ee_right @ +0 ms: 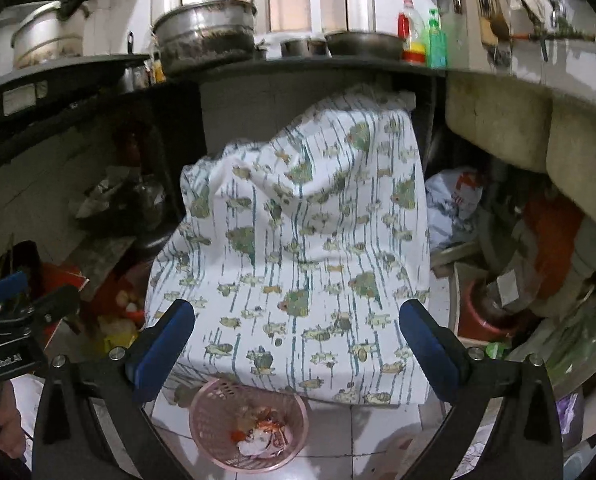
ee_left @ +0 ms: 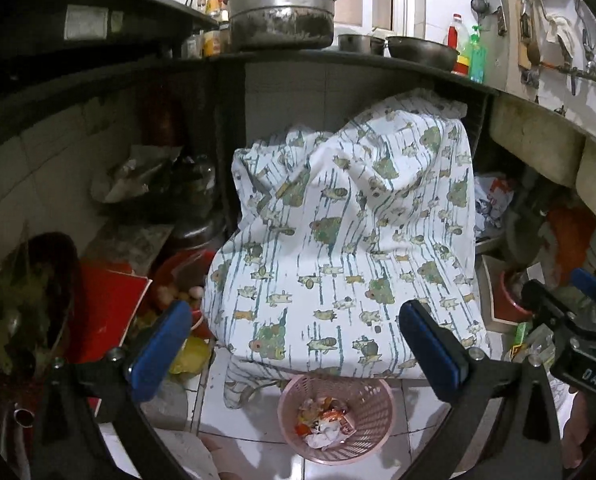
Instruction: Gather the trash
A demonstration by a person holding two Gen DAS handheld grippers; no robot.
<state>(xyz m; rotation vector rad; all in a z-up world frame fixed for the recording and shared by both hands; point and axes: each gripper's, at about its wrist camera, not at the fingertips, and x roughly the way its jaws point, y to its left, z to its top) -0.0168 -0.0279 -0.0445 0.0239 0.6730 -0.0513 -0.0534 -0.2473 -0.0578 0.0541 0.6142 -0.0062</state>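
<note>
On floor tiles below cloth: pink basket (ee_left: 372,408), light, thin flexible plastic, holding crumpled wrappers (ee_left: 326,426). Best taken at rim. Left gripper (ee_left: 294,350), right gripper (ee_right: 296,350) spread wide, empty.

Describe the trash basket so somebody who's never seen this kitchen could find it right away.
Start at the big patterned cloth draped under the dark counter. On the white tiled floor just in front of its lower edge stands a small pink basket. It's the only round, lattice-sided container there, holding crumpled wrappers.
</note>
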